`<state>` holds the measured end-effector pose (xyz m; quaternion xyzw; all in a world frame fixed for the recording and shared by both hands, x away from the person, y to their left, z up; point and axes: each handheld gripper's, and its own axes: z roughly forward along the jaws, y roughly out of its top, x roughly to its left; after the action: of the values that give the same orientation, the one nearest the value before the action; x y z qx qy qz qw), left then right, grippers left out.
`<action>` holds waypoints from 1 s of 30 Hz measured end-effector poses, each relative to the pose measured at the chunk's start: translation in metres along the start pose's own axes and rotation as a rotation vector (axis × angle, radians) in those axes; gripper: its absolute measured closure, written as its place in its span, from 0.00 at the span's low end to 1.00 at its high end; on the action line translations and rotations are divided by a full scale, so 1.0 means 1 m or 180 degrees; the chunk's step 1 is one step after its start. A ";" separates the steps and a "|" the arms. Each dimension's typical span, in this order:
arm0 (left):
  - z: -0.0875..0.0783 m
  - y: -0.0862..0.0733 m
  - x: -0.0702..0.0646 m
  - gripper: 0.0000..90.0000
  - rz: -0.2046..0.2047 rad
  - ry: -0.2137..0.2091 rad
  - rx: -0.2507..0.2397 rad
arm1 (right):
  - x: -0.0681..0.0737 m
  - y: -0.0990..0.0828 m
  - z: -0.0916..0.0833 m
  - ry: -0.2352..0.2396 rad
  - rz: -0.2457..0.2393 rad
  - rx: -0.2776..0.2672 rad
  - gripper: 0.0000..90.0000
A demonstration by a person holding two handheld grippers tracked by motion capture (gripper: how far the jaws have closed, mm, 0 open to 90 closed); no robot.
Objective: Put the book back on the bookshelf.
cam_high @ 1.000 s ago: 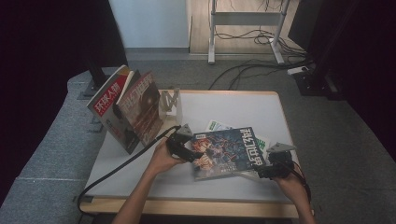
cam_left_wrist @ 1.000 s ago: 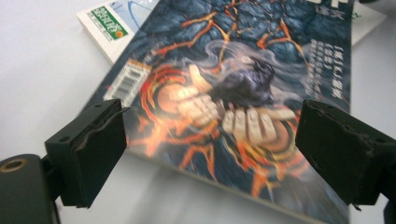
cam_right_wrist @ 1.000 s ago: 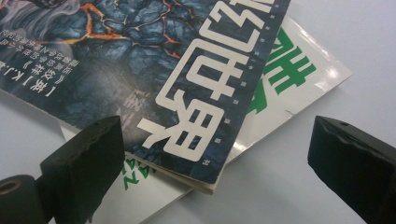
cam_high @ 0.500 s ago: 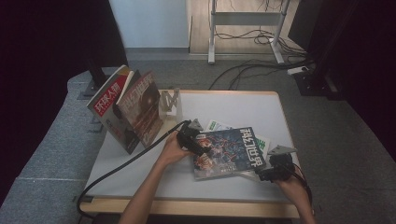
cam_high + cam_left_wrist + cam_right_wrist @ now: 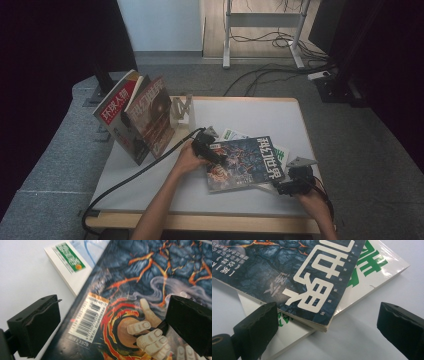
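Left hand-held gripper [image 5: 209, 151] sits at the left edge of the dark magazine [image 5: 246, 162], jaws spread wide. In the left gripper view one jaw is over bare counter [image 5: 150, 195] and the other over the cover, nothing pinched; the jaws have just been opening with the magazine's edge below them, not clamped. Right hand-held gripper [image 5: 291, 186] rests at the magazine's near right corner, jaws also apart, holding nothing; in the right gripper view the corner lies between them but untouched.

The dark magazine lies flat mid-counter, slightly skewed, on top of a white-and-green book [image 5: 278, 152] that sticks out at the far and right sides. Far left, two magazines [image 5: 137, 116] lean upright against a small light rack [image 5: 182, 111].

Risks, as a judgement: the glossy cover looks slick, so a shallow pinch on the thin edge could slip or grab only the top pages and fan them. Jaws closing low could catch the book underneath too and drag both. Lifting from one corner may bend the floppy spine.

Materials: the magazine is thin, flexible and glossy, printed in blue-black with orange streaks and a barcode. The book is thicker, stiff-edged, smooth white. Jaw pads are matte black and blocky. The counter is smooth, pale, wood-edged.
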<state>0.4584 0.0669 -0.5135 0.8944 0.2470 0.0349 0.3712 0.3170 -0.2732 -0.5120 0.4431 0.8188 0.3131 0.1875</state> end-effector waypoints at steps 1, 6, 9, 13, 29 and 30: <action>0.000 0.000 0.000 0.00 -0.0008 0.0000 -0.0007 | 0.000 0.000 0.000 -0.0003 -0.0005 -0.0001 0.04; -0.001 -0.001 -0.003 0.00 -0.0028 0.0005 0.0030 | -0.002 0.001 0.001 -0.0041 -0.0020 0.0000 0.01; -0.002 -0.001 -0.006 0.00 -0.0017 0.0003 0.0065 | -0.004 0.000 0.001 -0.0080 -0.0015 -0.0002 0.00; -0.005 -0.005 -0.010 0.00 -0.0007 -0.0014 0.0075 | -0.008 0.000 0.001 -0.0137 0.0000 -0.0008 0.00; -0.017 -0.021 -0.035 0.00 0.0030 -0.0045 0.0148 | -0.028 0.008 0.006 -0.0387 0.0080 0.0024 0.00; -0.018 -0.021 -0.037 0.00 0.0040 -0.0036 0.0158 | -0.030 0.008 0.006 -0.0393 0.0095 0.0022 0.00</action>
<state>0.4127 0.0740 -0.5107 0.9051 0.2399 0.0260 0.3501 0.3419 -0.2927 -0.5101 0.4744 0.8000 0.2852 0.2314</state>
